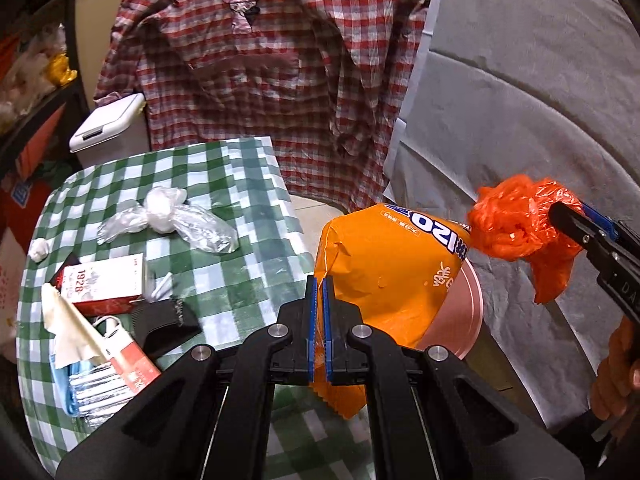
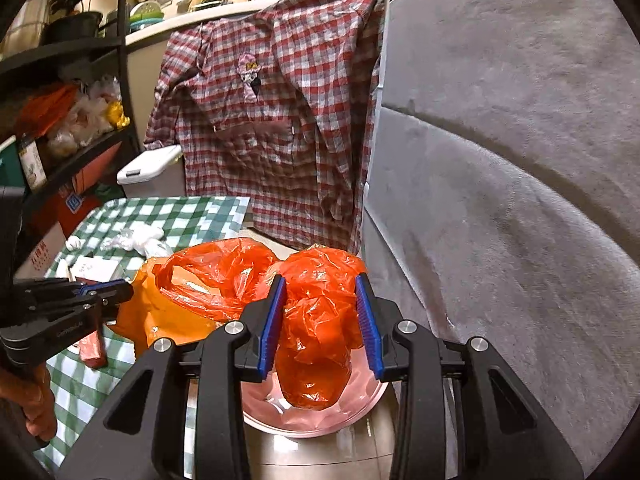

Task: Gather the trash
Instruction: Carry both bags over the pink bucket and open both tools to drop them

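Right wrist view: red plastic bag (image 2: 316,332) hangs lengthwise down into pink bin (image 2: 360,404).

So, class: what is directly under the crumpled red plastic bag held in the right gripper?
A pink bin with a pink liner sits below the red plastic bag clamped in the right gripper. The bag's lower end hangs over the opening; the bin's bottom is covered and cannot be seen.

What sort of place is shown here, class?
Probably a cluttered home kitchen or storage corner: a shelf crammed with bags and boxes, a plaid shirt hung over a counter, and a small table under a checked cloth.
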`<state>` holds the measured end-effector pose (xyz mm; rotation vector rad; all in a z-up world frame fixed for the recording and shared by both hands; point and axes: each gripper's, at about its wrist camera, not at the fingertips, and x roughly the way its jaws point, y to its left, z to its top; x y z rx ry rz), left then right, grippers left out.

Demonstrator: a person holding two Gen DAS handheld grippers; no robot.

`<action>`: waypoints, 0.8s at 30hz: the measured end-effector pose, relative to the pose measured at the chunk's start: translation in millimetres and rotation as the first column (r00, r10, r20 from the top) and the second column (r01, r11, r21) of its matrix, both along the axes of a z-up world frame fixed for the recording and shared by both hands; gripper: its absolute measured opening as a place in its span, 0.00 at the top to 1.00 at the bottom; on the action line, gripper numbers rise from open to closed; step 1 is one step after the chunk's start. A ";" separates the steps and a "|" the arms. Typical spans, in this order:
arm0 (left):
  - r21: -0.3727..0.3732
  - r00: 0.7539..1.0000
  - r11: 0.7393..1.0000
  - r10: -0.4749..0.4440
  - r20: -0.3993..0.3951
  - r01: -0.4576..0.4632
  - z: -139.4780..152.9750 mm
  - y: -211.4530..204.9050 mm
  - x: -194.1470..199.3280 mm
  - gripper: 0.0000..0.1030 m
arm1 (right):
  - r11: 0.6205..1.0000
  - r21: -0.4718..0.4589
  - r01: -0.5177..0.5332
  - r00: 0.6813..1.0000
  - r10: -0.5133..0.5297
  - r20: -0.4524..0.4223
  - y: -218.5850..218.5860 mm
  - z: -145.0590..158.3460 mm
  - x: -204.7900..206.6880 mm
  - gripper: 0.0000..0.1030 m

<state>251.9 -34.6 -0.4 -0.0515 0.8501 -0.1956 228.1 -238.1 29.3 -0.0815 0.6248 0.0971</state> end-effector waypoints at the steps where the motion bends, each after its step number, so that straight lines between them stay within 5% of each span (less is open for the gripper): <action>1: 0.001 1.000 1.000 0.001 -0.001 -0.001 -1.0 -1.2 1.3 0.97 | 1.000 -0.003 0.001 1.000 -0.001 -0.003 -0.4 -1.7 2.5 0.65; 20: 0.000 1.000 1.000 0.003 -0.002 -0.003 -1.8 -15.9 20.7 0.97 | 0.999 0.019 0.033 0.999 -0.032 -0.042 -5.4 -15.3 25.2 0.64; 24: 0.000 1.000 1.000 0.002 -0.006 -0.002 -2.7 -18.0 24.4 0.97 | 0.999 0.020 0.044 0.998 -0.043 -0.046 -5.6 -17.4 28.7 0.58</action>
